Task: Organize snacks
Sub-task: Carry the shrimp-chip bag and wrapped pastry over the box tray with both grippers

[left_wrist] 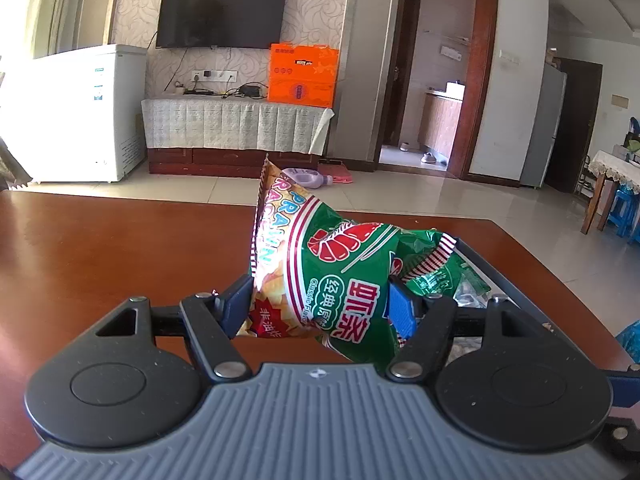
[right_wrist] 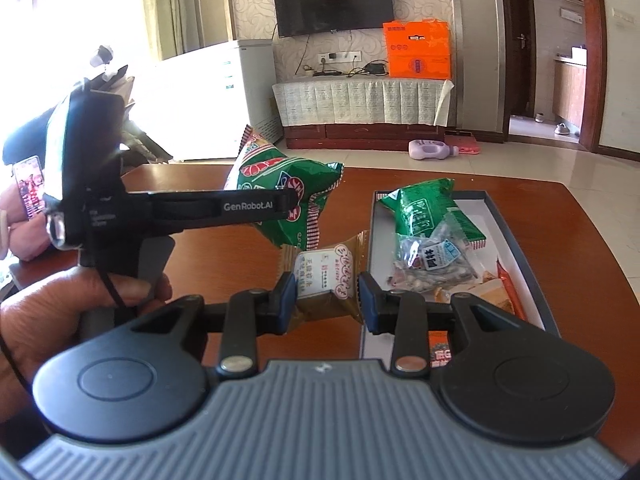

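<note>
The left gripper (left_wrist: 320, 304) was clamped on a puffy green, red and white foil bag of prawn crackers (left_wrist: 340, 264), its blue pads (left_wrist: 402, 308) biting into the bag's lower part while most of the bag stood above and ahead of them, lifted clear of the glossy reddish-brown wooden table (left_wrist: 120, 248). The right gripper (right_wrist: 326, 300) was closed on a small brown-and-white wrapped pastry packet (right_wrist: 326, 280), squeezed at its waist and held above the table, just left of the tray.

The air-filled bag was the likelier thing to go wrong: gripped low and on slippery foil, it could slide or swing out of the pads, or burst if squeezed harder. Both loads sat close together in the right wrist view, so, judging from that, bringing them to the tray at once could make them collide. The shallow dark-rimmed white tray (right_wrist: 516, 220) already held a smaller green packet (right_wrist: 424, 208), a clear bag of small sweets (right_wrist: 432, 260) and orange-wrapped pieces (right_wrist: 508, 280); a big bag dropped on top could tip over the low rim.

The left gripper reached forward, level to slightly downward, from the left, a person's hand (right_wrist: 80, 300) wrapped around its grip. The right one pointed forward and gently down toward the tray's near left corner.
</note>
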`<state>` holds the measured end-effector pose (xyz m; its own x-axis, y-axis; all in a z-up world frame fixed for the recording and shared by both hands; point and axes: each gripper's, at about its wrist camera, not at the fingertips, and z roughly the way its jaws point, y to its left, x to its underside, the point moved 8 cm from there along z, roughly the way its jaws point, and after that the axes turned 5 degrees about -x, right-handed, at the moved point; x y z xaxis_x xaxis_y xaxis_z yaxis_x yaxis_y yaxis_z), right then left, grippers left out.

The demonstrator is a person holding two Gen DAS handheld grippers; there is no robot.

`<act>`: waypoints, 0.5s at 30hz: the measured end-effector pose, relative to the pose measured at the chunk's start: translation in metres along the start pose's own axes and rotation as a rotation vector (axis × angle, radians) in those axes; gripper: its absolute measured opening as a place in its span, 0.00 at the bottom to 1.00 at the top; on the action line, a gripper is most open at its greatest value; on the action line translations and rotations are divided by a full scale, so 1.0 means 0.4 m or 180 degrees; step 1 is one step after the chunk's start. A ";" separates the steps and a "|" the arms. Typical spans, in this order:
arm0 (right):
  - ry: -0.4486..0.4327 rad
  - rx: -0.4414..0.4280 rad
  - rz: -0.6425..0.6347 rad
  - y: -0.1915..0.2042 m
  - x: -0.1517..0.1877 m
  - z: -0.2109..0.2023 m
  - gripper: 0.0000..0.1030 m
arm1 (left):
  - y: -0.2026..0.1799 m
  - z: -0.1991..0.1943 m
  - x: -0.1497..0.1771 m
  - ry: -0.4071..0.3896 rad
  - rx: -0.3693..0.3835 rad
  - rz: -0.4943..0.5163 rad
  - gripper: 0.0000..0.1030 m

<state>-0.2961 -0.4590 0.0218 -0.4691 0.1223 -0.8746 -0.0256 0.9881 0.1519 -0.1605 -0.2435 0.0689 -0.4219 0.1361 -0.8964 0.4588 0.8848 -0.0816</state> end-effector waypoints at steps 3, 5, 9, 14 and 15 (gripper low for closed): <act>-0.0009 0.0011 0.0015 -0.001 0.003 -0.010 0.36 | 0.000 0.003 0.001 -0.0001 0.0019 -0.0001 0.72; -0.0010 0.0012 0.0020 -0.003 0.002 -0.013 0.36 | 0.001 0.005 0.000 0.0001 0.0017 -0.0002 0.72; 0.0000 0.0012 0.0009 -0.006 0.000 -0.016 0.36 | 0.006 0.011 0.002 0.0005 0.0022 -0.0011 0.72; -0.0004 0.0042 0.0021 -0.011 -0.001 -0.022 0.36 | 0.003 0.014 0.001 -0.0014 0.0079 -0.0013 0.72; -0.0005 0.0050 0.0028 -0.013 -0.001 -0.023 0.36 | -0.001 0.015 0.000 -0.0020 0.0093 -0.0005 0.72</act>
<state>-0.3040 -0.4651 0.0254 -0.4679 0.1310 -0.8740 -0.0077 0.9883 0.1522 -0.1560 -0.2467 0.0662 -0.4177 0.1320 -0.8989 0.4809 0.8716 -0.0955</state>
